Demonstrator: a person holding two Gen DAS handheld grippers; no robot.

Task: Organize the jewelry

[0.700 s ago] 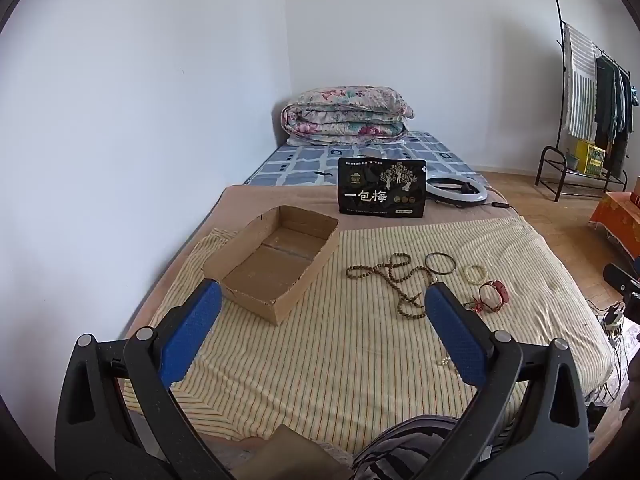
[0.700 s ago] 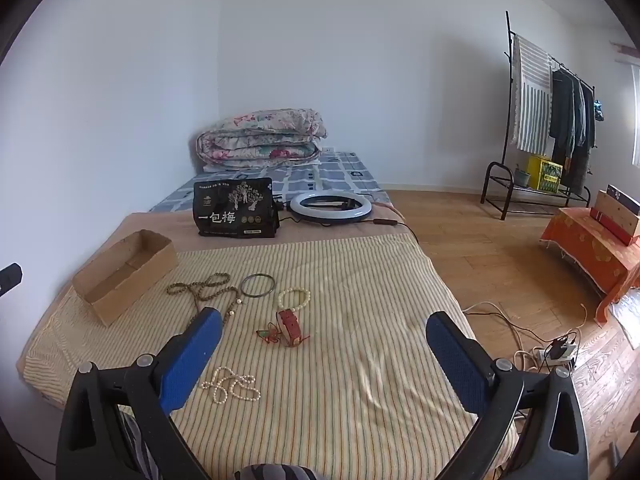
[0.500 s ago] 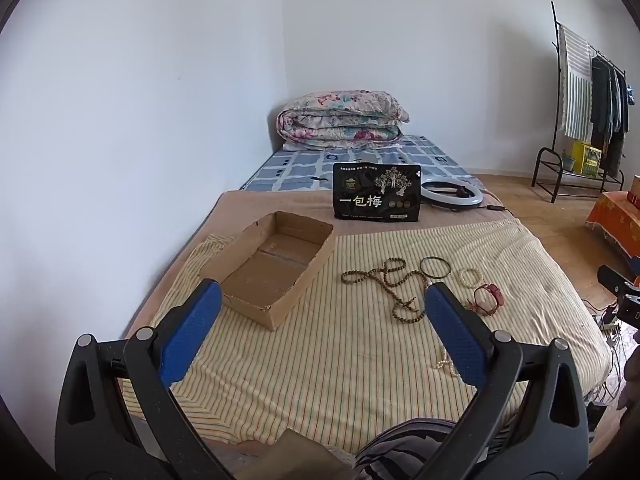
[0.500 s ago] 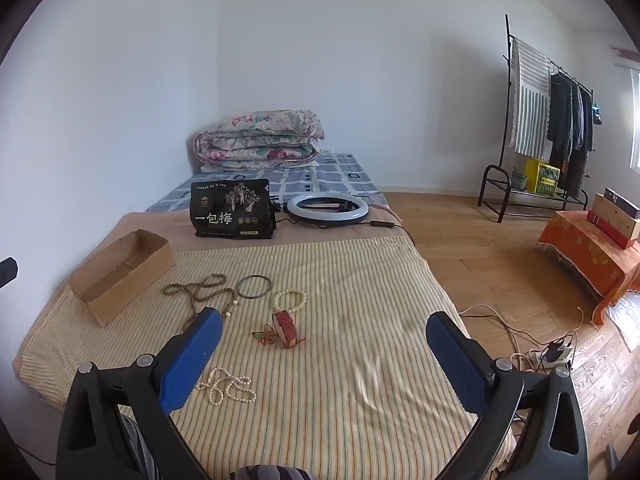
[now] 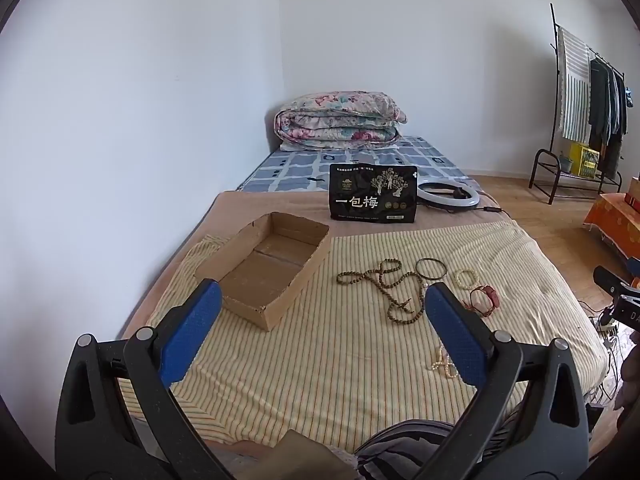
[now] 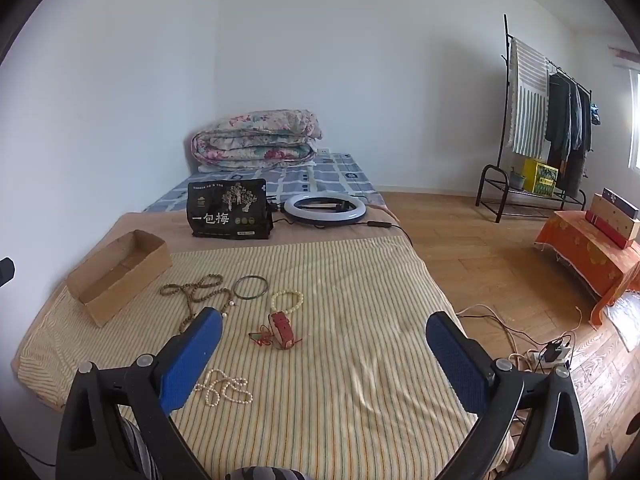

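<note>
Here the left hand-held gripper (image 5: 322,326) hangs above the near edge of the bed (image 5: 320,360), its blue pads spread wide with nothing between them, and the right hand-held gripper (image 6: 320,356) is held the same way, parted and empty. On the striped cover, the open cardboard box (image 5: 266,270) sits at about 11 o'clock in the left wrist view, with no jewelry inside it that shows. The jewelry lies in a loose group to the box's right, around 1 o'clock in that view: a long brown bead necklace (image 5: 384,284) nearest the box, a dark bangle (image 5: 431,269) just beyond it, a pale bead bracelet (image 5: 467,279) beside that, and a red wristband (image 6: 282,326) with a tangle of red cord nearer the foot. A white pearl strand (image 6: 224,390) lies apart from the rest at about 7 o'clock in the right wrist view, close beside the right gripper's left pad; whether it is one strand or two I cannot tell. Behind the group, at 12 o'clock, a black printed bag (image 5: 373,199) stands upright, with a ring light (image 6: 326,208) just to its right and a folded floral quilt (image 5: 340,120) against the far wall.
</note>
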